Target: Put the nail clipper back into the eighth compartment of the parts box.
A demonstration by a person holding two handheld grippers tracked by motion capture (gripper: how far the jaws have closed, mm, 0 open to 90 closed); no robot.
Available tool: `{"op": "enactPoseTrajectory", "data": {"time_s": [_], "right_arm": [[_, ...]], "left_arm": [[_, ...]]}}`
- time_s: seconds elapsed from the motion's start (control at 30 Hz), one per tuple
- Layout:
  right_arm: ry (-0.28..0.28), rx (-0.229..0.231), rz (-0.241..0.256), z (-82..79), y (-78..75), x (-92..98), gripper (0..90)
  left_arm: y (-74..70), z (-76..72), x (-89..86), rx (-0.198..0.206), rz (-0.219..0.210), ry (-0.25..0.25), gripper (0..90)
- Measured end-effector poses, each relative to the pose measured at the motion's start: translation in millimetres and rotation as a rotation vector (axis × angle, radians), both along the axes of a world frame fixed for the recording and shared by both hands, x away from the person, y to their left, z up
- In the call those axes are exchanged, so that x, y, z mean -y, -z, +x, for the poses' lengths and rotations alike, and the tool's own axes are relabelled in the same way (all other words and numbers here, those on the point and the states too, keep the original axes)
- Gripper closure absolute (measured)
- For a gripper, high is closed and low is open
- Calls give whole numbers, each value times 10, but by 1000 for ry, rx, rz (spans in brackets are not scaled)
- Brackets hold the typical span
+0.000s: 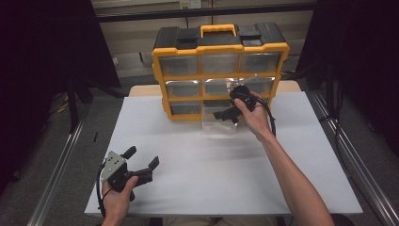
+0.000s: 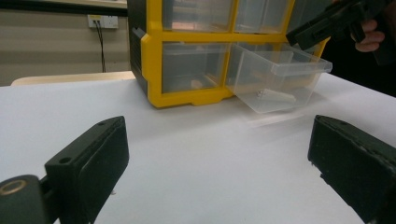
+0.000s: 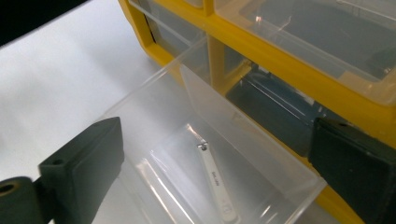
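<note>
Yellow-framed and black-topped, the drawer cabinet (image 1: 219, 70) stands at the far side of the white table (image 1: 188, 174), and everything else is placed from it. Its bottom middle drawer (image 1: 219, 123), clear plastic, is pulled forward out of the frame and rests just in front of the cabinet's base. In the right gripper view a small white tool-like piece with a metal tip (image 3: 215, 178) lies on the floor of that drawer; what it is exactly I cannot tell.

The right tool (image 1: 227, 113) hangs over the pulled-out drawer, close to the cabinet's front. Its jaws stand wide apart with nothing between them, angled down into the drawer. The right hand (image 1: 251, 115) grips the body from behind, wrist bent, with the bare forearm stretched long and straight toward the cabinet.

The left tool (image 1: 141, 159) sits well away from the cabinet, near the table's front left part. Its jaws are spread too, empty, pointing toward the cabinet just above the table. The left hand (image 1: 120, 195) holds it from below, the wrist low at the table's near edge.
</note>
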State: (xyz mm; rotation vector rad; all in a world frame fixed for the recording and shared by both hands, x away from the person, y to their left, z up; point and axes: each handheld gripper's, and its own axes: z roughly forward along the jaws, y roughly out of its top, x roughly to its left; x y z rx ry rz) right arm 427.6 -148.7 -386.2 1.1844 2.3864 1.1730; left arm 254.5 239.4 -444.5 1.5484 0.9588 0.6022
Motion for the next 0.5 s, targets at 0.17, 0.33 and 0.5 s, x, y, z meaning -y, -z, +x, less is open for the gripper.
{"op": "enactPoseTrajectory", "data": {"time_s": [0.17,0.33,0.5], "right_arm": [[16,83,44,-105,45,35,61],[53,131,87,-219,80,121,56],[70,190,129,-348,85,217,52]], "left_arm": [[3,5,-18,0,15,4,52],[14,20,-11,-6,15,-2,52],[15,13,-12,-7,18,-3,53]]}}
